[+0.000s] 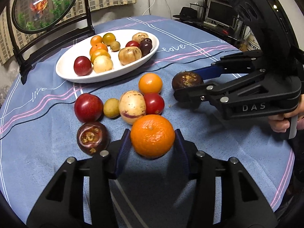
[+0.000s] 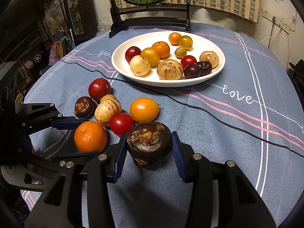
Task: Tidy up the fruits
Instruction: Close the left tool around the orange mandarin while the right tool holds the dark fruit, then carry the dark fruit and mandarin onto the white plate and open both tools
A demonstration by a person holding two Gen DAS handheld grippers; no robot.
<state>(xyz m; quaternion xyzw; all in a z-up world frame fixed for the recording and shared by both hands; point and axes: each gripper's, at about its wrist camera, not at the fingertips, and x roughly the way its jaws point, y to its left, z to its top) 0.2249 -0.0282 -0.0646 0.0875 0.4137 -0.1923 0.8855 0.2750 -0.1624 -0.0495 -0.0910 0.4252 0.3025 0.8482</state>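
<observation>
Fruit lies loose on a round bench (image 1: pixel 218 136) under a blue cloth (image 2: pixel 218 125) with pink and white stripes and the word "love".

The left gripper (image 1: pixel 153 145) has its blue-padded jaws narrowed onto an orange mandarin (image 1: pixel 152 135), one pad against each side. In the right wrist view the same mandarin (image 2: pixel 90 136) sits between those pads at the near left of the cluster.

The right gripper (image 2: pixel 149 149) has its jaws closed on a dark purple mangosteen (image 2: pixel 149 142), pads pressed to both sides. In the left wrist view this mangosteen (image 1: pixel 187 80) sits at the tips of the right gripper, which a hand (image 1: pixel 280 122) holds by its handle.

Just beyond the mandarin is a tight cluster on the cloth: a cream striped melon (image 1: pixel 132 107), a red tomato (image 1: pixel 154 103) touching it, a small tan longan (image 1: pixel 111 108), a red plum (image 1: pixel 88 107), a yellow-orange fruit (image 1: pixel 150 83) farther back, and a second mangosteen (image 1: pixel 92 137) just left of the left jaws.

Farther back stands a white oval plate (image 1: pixel 64 70) already holding about a dozen fruits: mandarins, yellow and red tomatoes, melons, plums, a longan. Behind it stands a dark wooden frame (image 1: pixel 24 64) holding an oval goldfish picture (image 1: pixel 45 5).
</observation>
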